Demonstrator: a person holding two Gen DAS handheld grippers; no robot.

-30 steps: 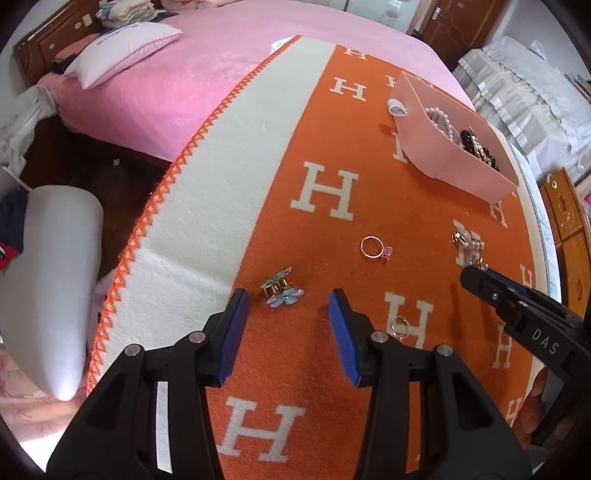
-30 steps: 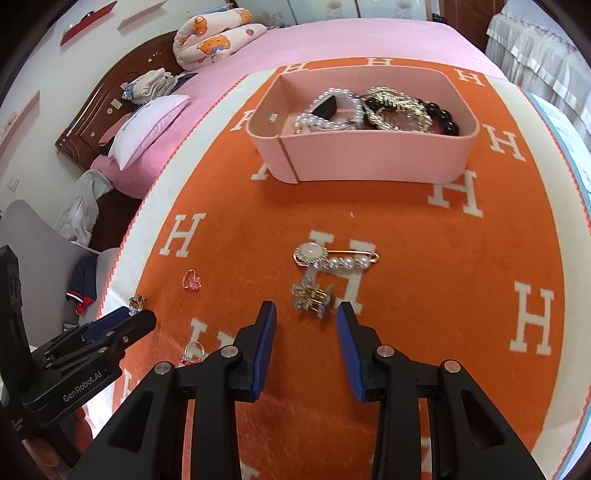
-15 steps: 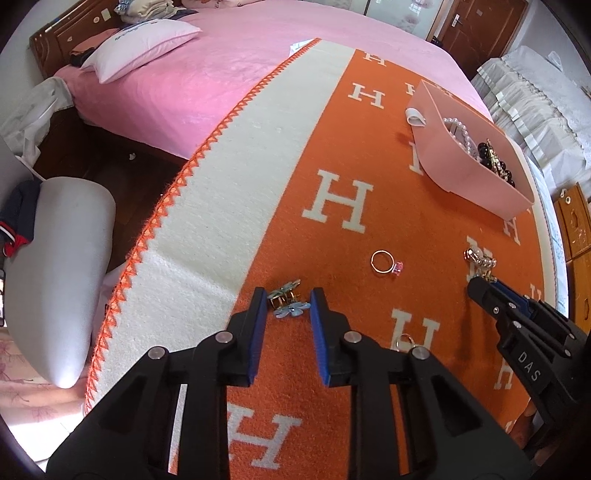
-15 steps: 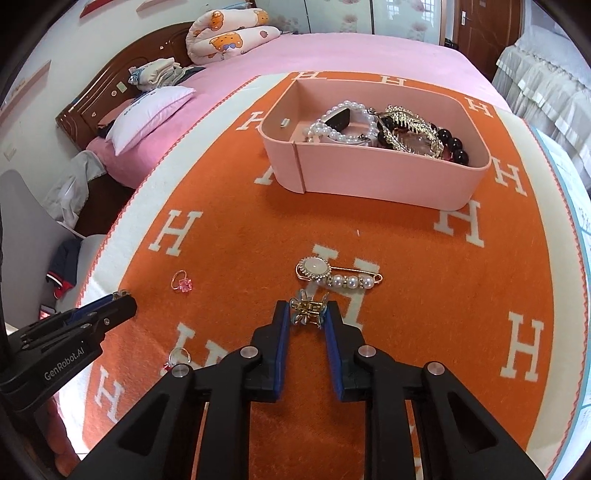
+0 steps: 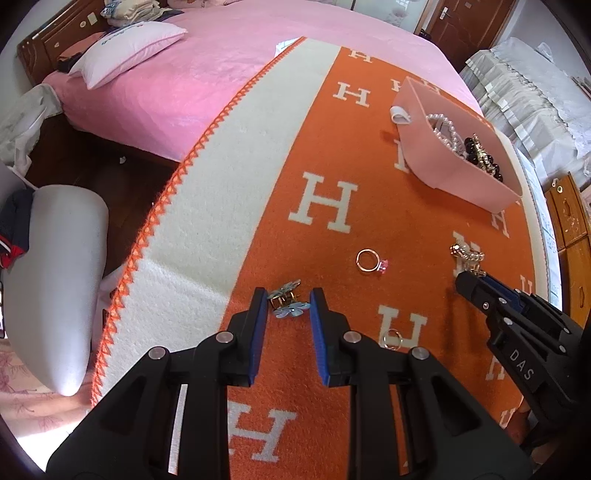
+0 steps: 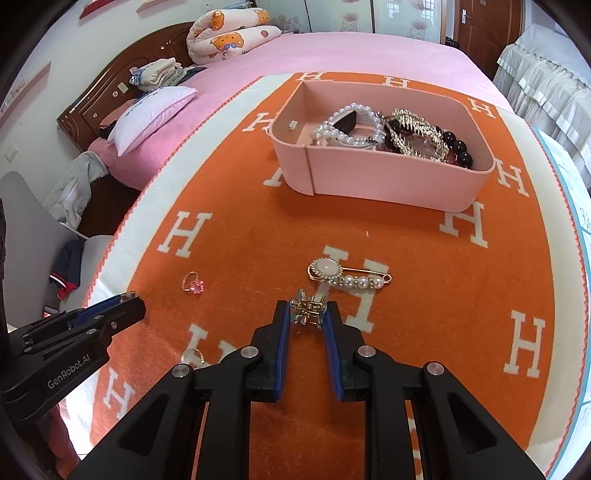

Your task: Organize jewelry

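Orange H-pattern blanket (image 5: 332, 155) over pink bed (image 5: 207, 77); white pillow (image 6: 153, 118); rolled bear-print quilt (image 6: 229, 33).
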